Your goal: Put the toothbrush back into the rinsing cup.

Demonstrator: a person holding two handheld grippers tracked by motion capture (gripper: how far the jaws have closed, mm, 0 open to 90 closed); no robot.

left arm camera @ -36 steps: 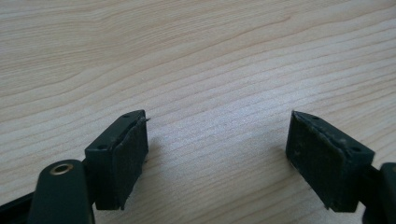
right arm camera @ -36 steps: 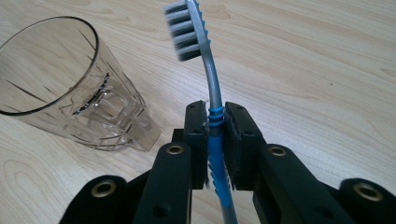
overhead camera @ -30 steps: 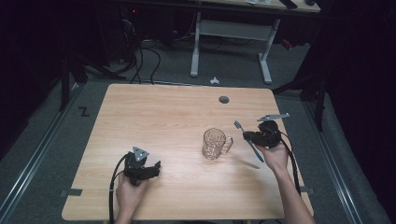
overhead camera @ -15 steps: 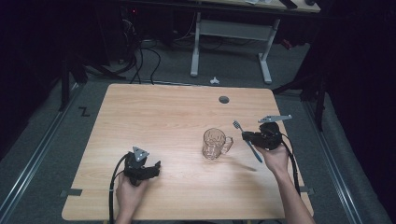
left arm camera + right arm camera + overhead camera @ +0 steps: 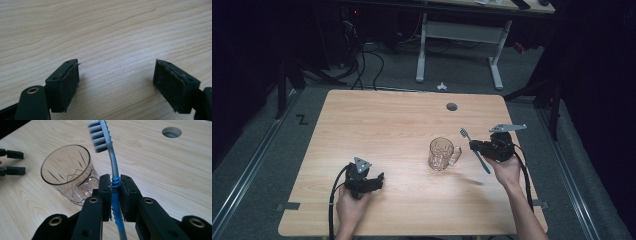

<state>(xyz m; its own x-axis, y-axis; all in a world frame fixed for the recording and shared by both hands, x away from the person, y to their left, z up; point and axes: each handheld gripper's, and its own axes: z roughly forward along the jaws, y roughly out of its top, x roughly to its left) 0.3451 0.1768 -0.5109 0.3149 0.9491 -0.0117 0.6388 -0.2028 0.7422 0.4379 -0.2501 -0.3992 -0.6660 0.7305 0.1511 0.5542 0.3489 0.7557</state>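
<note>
— Gripping anything, that right gripper [image 5: 115, 195]?

— Yes, its jaws are clenched on the blue grip of a toothbrush [image 5: 110, 157], bristle head raised above the wooden table [image 5: 387, 120], just beside the glass mug [image 5: 442, 154].

— And the left gripper [image 5: 116, 82]?

— Jaws spread wide, nothing between them, low over bare tabletop, well apart from the mug.

The right hand-held gripper [image 5: 474, 145] holds a toothbrush [image 5: 475, 150] just beside a glass mug [image 5: 442, 154].

Wooden table [image 5: 387, 120] with round cable hole [image 5: 452, 106], white desk frame [image 5: 457, 35] behind, dark cables [image 5: 362, 65] on floor
</note>
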